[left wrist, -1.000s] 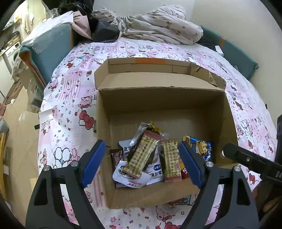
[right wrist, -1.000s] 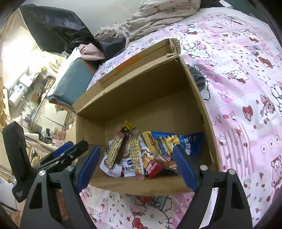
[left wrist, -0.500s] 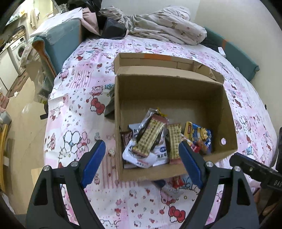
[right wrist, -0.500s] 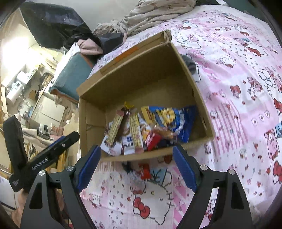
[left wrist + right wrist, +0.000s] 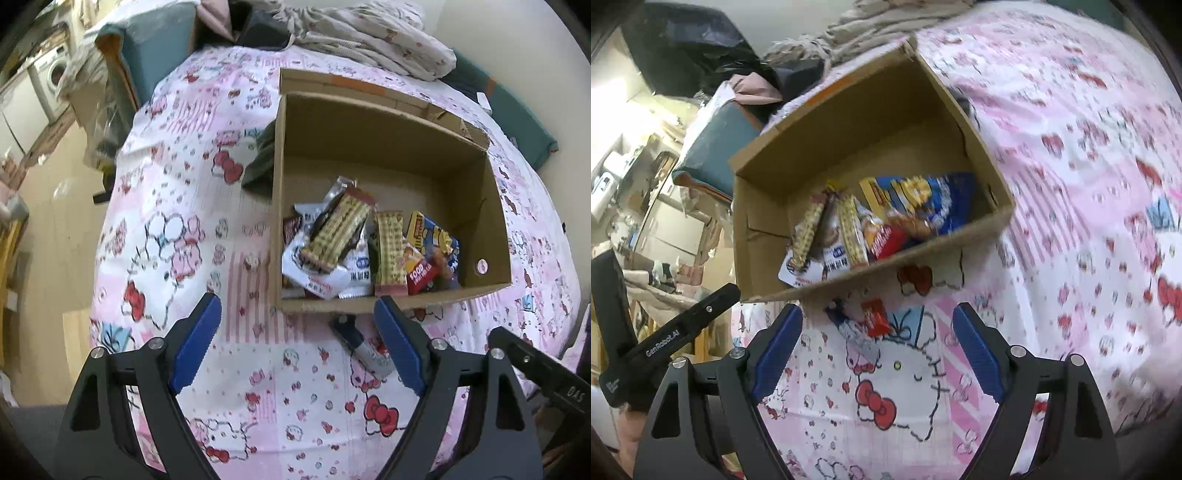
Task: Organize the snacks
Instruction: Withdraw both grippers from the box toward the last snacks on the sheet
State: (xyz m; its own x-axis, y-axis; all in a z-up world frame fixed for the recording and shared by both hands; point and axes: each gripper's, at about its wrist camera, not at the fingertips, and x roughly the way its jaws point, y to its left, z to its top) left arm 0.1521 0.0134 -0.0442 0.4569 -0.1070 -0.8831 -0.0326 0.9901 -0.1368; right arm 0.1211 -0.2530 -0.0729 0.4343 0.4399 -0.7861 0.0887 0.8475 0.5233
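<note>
Snacks [image 5: 362, 243] fill the cardboard box [image 5: 495, 221]; two packets [image 5: 866, 326] lie outside its near wall. My left gripper [image 5: 297, 343] and right gripper [image 5: 877, 347] hang wide, empty. Grabbing both packets could snag the bedsheet [image 5: 177, 236].

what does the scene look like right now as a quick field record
container: cardboard box, open, on bed
in box: snack packets piled at near side
outside box: small red packet and a dark-and-white packet on the bedsheet by the box's near wall
left gripper: open, empty
right gripper: open, empty
</note>
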